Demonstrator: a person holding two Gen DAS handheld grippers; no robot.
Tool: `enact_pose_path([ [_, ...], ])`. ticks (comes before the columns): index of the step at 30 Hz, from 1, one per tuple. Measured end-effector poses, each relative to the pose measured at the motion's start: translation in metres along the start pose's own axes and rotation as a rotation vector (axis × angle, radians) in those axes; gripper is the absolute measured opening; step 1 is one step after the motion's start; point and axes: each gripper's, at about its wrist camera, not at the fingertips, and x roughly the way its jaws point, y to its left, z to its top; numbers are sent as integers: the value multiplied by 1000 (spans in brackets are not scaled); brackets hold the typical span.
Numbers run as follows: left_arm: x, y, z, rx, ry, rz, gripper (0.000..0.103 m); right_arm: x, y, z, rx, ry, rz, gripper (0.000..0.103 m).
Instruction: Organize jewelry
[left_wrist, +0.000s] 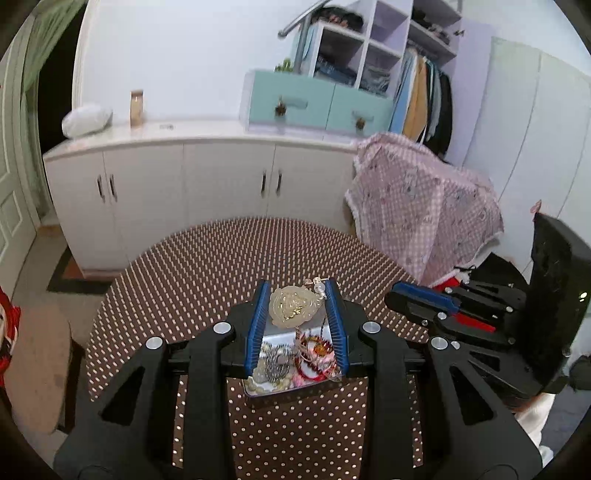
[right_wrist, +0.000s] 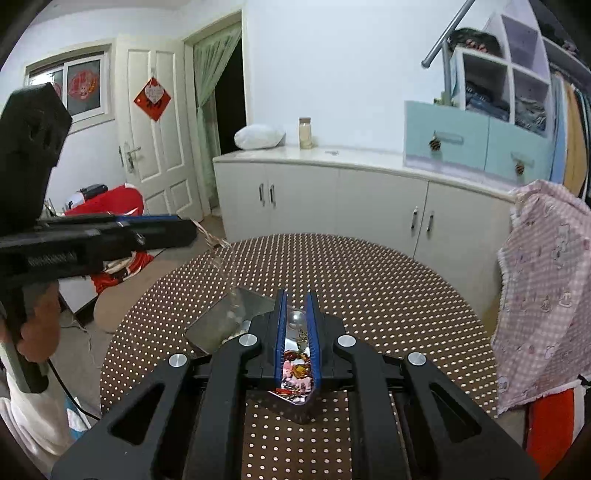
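My left gripper (left_wrist: 297, 286) is shut on a pale carved pendant (left_wrist: 291, 308) and holds it above a metal tray (left_wrist: 280, 392) full of mixed jewelry (left_wrist: 314, 354). In the right wrist view the left gripper (right_wrist: 190, 230) is at the left, and the pendant's clear bead chain (right_wrist: 221, 258) hangs from it down to the tray (right_wrist: 218, 326). My right gripper (right_wrist: 295, 295) hovers over the tray's right part, its blue pads nearly together with nothing held. A pearl (right_wrist: 297, 317) lies below its tips. Seen from the left wrist, the right gripper (left_wrist: 391, 295) is off to the right, shut.
The tray sits on a round table with a brown dotted cloth (left_wrist: 207, 266). A pink checked cloth (left_wrist: 424, 206) drapes over something at the table's right. White cabinets (left_wrist: 184, 184) run behind. A person's hand (right_wrist: 37, 325) grips the left handle.
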Motion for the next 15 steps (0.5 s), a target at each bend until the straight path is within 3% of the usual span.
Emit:
enact_pose_path([
  [3, 18, 6, -7, -5, 45, 9, 32, 10, 1, -1, -6, 32, 38, 11],
  [4, 21, 7, -9, 1, 55, 27, 36, 11, 0, 0, -1, 38, 40, 13],
  [5, 26, 6, -12, 14, 64, 65, 44, 11, -2, 1, 5, 37, 37, 24],
  [6, 28, 6, -14, 25, 64, 92, 65, 10, -3, 2, 10, 31, 32, 36],
  [7, 28, 6, -15, 28, 57, 93, 70, 9, -4, 3, 15, 24, 27, 41],
  [12, 29, 10, -18, 20, 67, 86, 70, 1, -9, 4, 32, 6, 4, 54],
  [15, 30, 12, -21, 14, 78, 85, 70, 1, -8, 4, 29, 8, 1, 56],
])
